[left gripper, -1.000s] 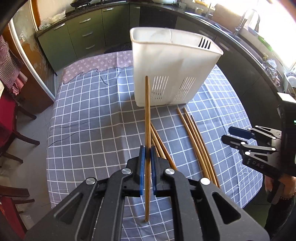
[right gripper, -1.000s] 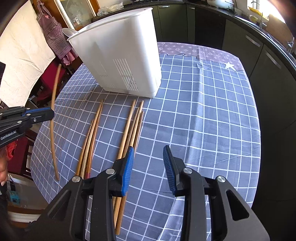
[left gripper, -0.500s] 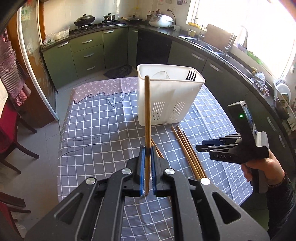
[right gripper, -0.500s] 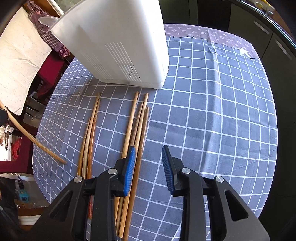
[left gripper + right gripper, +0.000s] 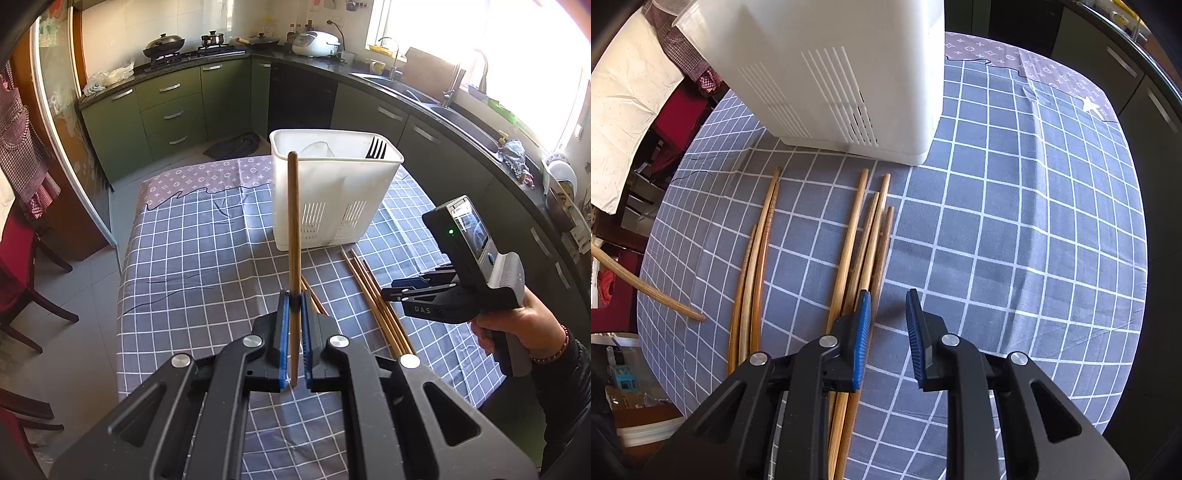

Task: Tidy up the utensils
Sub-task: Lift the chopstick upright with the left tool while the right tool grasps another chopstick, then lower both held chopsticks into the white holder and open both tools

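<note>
**One chopstick gripped, the rest still on the cloth**

A single wooden chopstick (image 5: 293, 236) is clamped between the blue pads of the left gripper (image 5: 294, 325) and is held upright, well above the table. Straight ahead of these jaws the white utensil holder (image 5: 332, 192) is seen, with a black fork (image 5: 376, 147) standing in its far corner.

The jaws of the right gripper (image 5: 886, 325) have just been closing, yet a gap remains and nothing is pressed between them. Just left of its left pad a bundle of chopsticks (image 5: 866, 236) is laid on the checked tablecloth (image 5: 1015, 240); a second bundle (image 5: 757, 266) lies further left. The holder's slotted wall rises beyond both.
</note>
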`<state>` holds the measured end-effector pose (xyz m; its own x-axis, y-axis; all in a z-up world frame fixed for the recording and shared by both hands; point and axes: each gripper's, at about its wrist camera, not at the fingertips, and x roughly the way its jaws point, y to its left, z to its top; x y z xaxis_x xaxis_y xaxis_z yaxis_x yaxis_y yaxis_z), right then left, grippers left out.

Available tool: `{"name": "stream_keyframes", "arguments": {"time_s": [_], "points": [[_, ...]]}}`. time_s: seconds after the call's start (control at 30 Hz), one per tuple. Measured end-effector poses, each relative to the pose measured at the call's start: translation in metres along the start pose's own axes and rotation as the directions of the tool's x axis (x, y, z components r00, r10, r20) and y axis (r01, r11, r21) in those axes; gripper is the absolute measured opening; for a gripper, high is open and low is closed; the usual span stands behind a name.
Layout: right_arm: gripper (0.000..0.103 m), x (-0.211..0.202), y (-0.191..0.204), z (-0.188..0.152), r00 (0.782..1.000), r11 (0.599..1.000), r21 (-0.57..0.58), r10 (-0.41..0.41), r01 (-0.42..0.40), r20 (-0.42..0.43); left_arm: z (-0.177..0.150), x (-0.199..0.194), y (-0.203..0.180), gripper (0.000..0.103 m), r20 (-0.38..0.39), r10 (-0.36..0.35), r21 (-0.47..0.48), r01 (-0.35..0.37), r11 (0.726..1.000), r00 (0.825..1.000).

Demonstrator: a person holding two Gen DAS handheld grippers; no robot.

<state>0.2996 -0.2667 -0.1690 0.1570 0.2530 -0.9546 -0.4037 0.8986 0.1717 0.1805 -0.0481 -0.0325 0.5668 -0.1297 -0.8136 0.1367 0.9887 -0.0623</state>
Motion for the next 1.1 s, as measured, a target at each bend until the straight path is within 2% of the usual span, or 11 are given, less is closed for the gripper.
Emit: {"name": "stream_keyframes", "arguments": {"time_s": [0.07, 0.27, 0.33, 0.53, 0.63, 0.77, 0.93, 1.0, 1.1], "points": [[0.02, 0.002, 0.003, -0.001, 1.0, 1.0, -0.014, -0.008, 0.008, -0.02, 0.0, 0.0, -0.001, 0.006, 0.0, 0.003, 0.005, -0.003, 1.0, 1.0], [0.018, 0.016, 0.033, 0.003, 0.992, 0.991, -0.094, -0.101, 0.094, -0.069, 0.0, 0.0, -0.003, 0.006, 0.0, 0.008, 0.017, -0.008, 1.0, 1.0], [0.01, 0.019, 0.041, 0.004, 0.991, 0.989, -0.111, -0.103, 0.093, -0.085, 0.0, 0.0, -0.003, 0.006, -0.001, 0.009, 0.017, -0.009, 1.0, 1.0], [0.007, 0.019, 0.05, 0.005, 0.994, 0.993, -0.097, -0.074, 0.067, -0.079, -0.001, 0.0, -0.004, 0.006, 0.0, 0.009, 0.021, -0.009, 1.0, 1.0], [0.007, 0.001, 0.047, 0.001, 0.999, 0.995, -0.088, -0.044, 0.041, -0.024, -0.001, -0.001, -0.005, 0.006, 0.0, 0.009, 0.03, -0.009, 1.0, 1.0], [0.007, -0.051, 0.046, -0.008, 0.992, 0.997, -0.08, 0.001, 0.009, 0.125, -0.001, -0.001, -0.005, 0.006, -0.003, 0.005, 0.032, -0.005, 0.999, 1.0], [0.007, -0.125, 0.038, -0.033, 0.943, 0.997, -0.075, -0.004, 0.03, 0.333, -0.001, -0.001, -0.005, 0.006, -0.003, 0.008, 0.034, -0.008, 0.999, 1.0], [0.007, -0.14, 0.037, -0.046, 0.926, 0.996, -0.074, -0.017, 0.048, 0.377, -0.001, -0.001, -0.006, 0.006, -0.002, 0.01, 0.037, -0.01, 0.999, 1.0], [0.006, -0.155, 0.028, -0.06, 0.915, 0.995, -0.078, -0.024, 0.06, 0.404, -0.002, -0.002, -0.007, 0.006, -0.001, 0.013, 0.041, -0.013, 0.999, 1.0]]}}
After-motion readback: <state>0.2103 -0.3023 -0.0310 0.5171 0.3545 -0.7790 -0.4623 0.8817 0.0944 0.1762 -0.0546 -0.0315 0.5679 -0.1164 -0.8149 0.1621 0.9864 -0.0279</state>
